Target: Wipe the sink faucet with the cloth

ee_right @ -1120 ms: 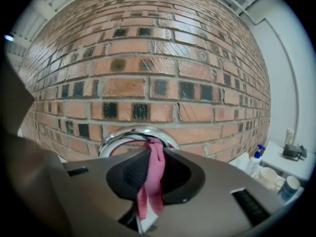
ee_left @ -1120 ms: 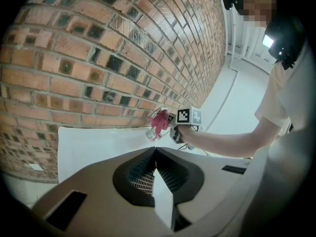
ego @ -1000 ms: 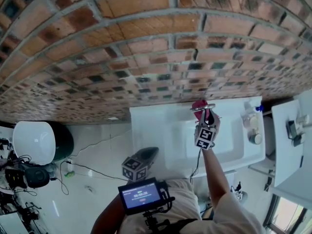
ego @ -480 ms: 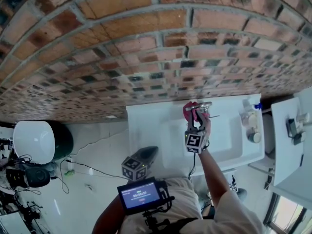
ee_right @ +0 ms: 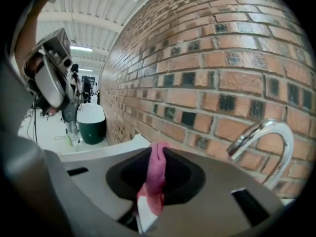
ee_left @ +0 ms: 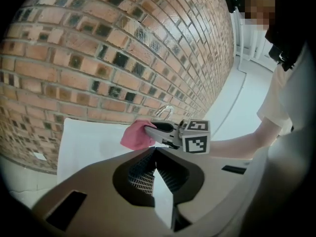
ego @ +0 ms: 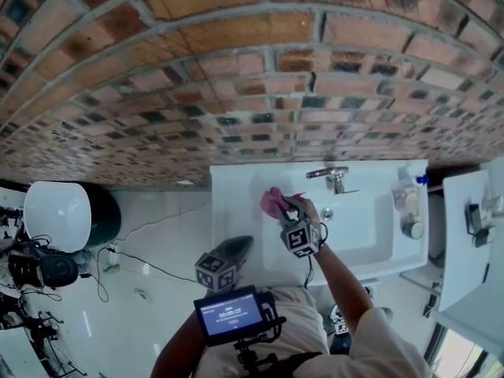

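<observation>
A chrome faucet (ego: 332, 176) stands at the back rim of the white sink (ego: 236, 203), under the brick wall. My right gripper (ego: 285, 205) hovers over the basin's left part, left of the faucet and apart from it, shut on the pink cloth (ego: 273, 201). In the right gripper view the cloth (ee_right: 155, 174) hangs pinched between the jaws, with the faucet (ee_right: 260, 137) off to the right. My left gripper (ego: 236, 252) is low by my body, shut and empty. From the left gripper view I see the cloth (ee_left: 136, 135) and the right gripper (ee_left: 149, 129) ahead.
Bottles and a small cup (ego: 406, 205) stand on the sink's right end. A white shelf unit (ego: 465, 235) is further right. A green bin with a white lid (ego: 59, 223) and camera gear with cables (ego: 39, 274) sit on the floor at the left.
My right gripper has carried the cloth off the faucet and leftward and nearer to me, over the basin's left part. The left gripper has stayed put.
</observation>
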Demonstrator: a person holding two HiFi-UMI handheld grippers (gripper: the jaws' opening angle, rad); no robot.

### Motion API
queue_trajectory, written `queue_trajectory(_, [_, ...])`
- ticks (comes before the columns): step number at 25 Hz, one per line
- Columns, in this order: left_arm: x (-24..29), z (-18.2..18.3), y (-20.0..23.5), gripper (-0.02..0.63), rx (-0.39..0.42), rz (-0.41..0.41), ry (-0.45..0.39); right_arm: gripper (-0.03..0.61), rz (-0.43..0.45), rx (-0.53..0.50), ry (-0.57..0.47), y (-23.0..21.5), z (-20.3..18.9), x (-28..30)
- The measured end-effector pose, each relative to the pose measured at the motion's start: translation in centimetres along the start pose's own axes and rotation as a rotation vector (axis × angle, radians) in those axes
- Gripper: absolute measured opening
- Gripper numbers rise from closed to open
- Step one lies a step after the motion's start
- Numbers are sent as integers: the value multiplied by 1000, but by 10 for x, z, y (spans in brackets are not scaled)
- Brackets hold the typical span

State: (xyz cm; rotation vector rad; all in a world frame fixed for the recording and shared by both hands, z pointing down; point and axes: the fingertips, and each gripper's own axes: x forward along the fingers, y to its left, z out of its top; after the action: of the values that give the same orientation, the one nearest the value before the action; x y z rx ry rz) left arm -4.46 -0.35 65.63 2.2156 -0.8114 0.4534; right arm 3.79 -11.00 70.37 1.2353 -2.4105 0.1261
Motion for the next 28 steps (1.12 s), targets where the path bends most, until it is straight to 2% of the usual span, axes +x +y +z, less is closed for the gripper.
queue_trajectory(4, [-15, 0, 21, -9, -21, 46, -25, 80, 32, 85, -10, 31, 13, -18])
queue_trajectory(8, [-45, 2, 31, -9, -20, 47, -67, 80, 7, 59, 46, 53, -3, -46])
queue_trajectory(11, [-74, -13, 54, -9, -42, 66, -84, 80, -5, 78, 99, 70, -20, -72])
queue_trajectory(15, [-123, -41, 82, -9, -62, 81, -91, 80, -28, 46, 168, 95, -31, -95])
queue_trajectory(19, [-181, -83, 114, -9, -53, 98, -42, 80, -82, 90, 198, 134, -19, -105])
queue_trajectory(23, [-236, -130, 146, -9, -104, 108, -11, 80, -134, 197, 161, 175, 10, -108])
queue_trajectory(26, [-269, -178, 170, -9, -151, 136, 64, 81, -166, 200, 155, 208, 21, -114])
queue_trajectory(28, [-284, -204, 181, -9, -159, 125, 103, 81, -186, 180, 153, 227, 23, -122])
